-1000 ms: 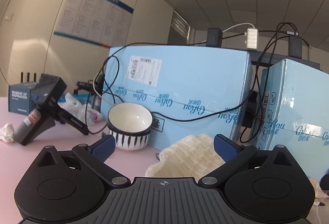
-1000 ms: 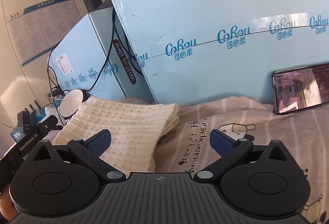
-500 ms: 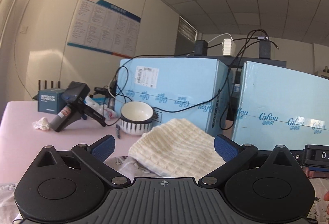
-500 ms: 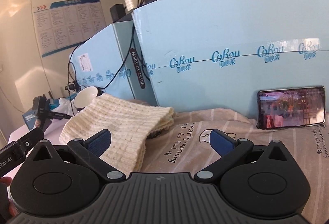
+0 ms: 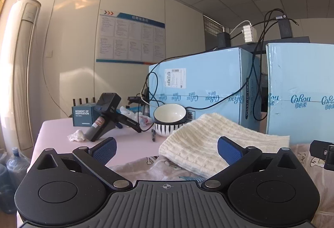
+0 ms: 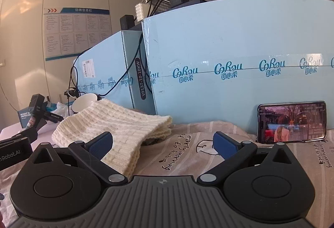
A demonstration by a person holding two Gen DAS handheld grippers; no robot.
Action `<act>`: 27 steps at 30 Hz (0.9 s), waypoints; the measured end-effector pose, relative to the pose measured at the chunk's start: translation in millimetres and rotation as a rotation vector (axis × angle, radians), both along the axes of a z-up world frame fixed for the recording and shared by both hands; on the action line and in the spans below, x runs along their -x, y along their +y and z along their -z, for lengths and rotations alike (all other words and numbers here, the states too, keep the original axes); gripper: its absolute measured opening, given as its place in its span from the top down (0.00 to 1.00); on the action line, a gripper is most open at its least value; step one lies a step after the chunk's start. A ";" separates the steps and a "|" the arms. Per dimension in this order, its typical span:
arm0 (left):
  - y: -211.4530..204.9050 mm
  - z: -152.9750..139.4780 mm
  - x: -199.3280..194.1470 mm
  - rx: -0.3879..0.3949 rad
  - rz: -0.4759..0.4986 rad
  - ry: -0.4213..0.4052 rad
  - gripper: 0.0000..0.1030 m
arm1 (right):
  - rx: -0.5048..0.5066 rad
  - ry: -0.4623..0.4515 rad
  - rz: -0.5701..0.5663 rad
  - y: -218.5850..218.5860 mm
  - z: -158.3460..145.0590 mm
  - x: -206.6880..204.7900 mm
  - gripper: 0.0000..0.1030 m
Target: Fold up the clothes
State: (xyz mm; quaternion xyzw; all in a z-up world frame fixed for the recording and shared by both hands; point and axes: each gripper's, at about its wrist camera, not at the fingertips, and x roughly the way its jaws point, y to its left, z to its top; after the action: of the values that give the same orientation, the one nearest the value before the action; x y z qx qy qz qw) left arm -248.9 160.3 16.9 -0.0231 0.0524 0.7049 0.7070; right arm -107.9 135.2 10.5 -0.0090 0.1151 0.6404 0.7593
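Note:
A folded cream knit sweater (image 5: 219,140) lies on a beige printed garment (image 6: 187,157) spread over the table; the sweater also shows in the right wrist view (image 6: 117,123). My left gripper (image 5: 166,147) is open and empty, held back from the sweater's near edge. My right gripper (image 6: 162,141) is open and empty, above the beige garment and just right of the sweater's near corner. Part of the left gripper's body (image 6: 14,144) shows at the left edge of the right wrist view.
Two large light-blue boxes (image 5: 200,90) (image 6: 240,69) with cables stand behind the clothes. A phone (image 6: 292,121) playing video leans on the right box. A striped bowl (image 5: 169,119), a pen, a black handheld device (image 5: 104,115), a crumpled tissue and a small dark box sit on the pink table (image 5: 129,142).
Both grippers have pulled back and risen away from the boxes, so more of the table and sweater shows. Both stay open and empty. The clothes have not moved.

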 end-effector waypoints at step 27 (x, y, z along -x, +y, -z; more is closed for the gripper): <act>1.2 1.0 6.1 0.017 0.068 -0.055 0.00 | -0.050 -0.177 -0.035 -9.6 -1.5 30.3 0.00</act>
State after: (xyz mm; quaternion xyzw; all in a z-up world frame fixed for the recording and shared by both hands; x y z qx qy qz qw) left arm -255.1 161.5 16.0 -0.0466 0.0396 0.6792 0.7314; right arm -138.2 125.5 12.0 -0.0488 0.0312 0.6530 0.7552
